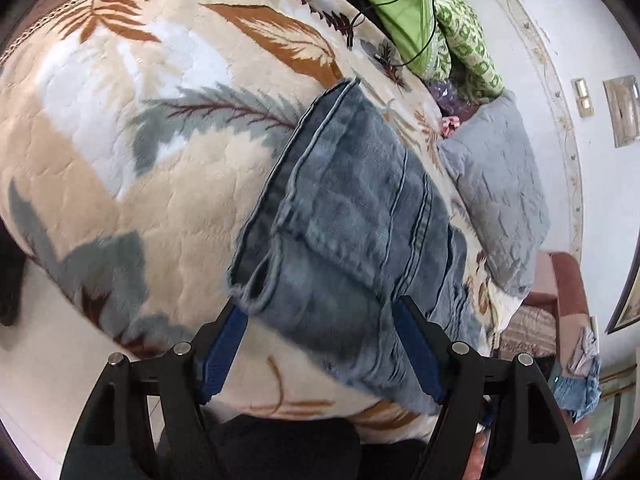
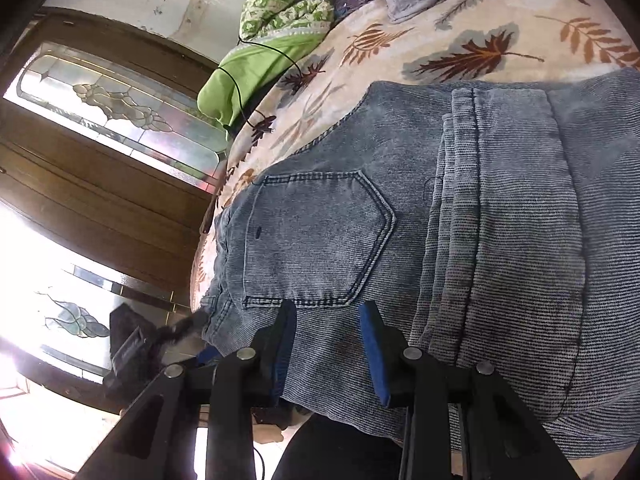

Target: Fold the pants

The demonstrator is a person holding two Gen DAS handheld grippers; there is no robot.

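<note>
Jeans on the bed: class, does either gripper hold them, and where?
Neither holds the jeans. The left gripper and right gripper are both open around their near edge.

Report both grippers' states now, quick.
Left gripper: open, fingers spread at the edge of the jeans, holding nothing.
Right gripper: open over the jeans just below the back pocket, holding nothing.

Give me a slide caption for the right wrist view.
Open right gripper over folded jeans on a leaf-print blanket.

One pair of jeans [image 1: 352, 216], one leaf-print blanket [image 1: 120, 140], one grey pillow [image 1: 496, 184], one green cloth [image 1: 384, 0], two grippers [image 1: 320, 312] [image 2: 330, 308].
</note>
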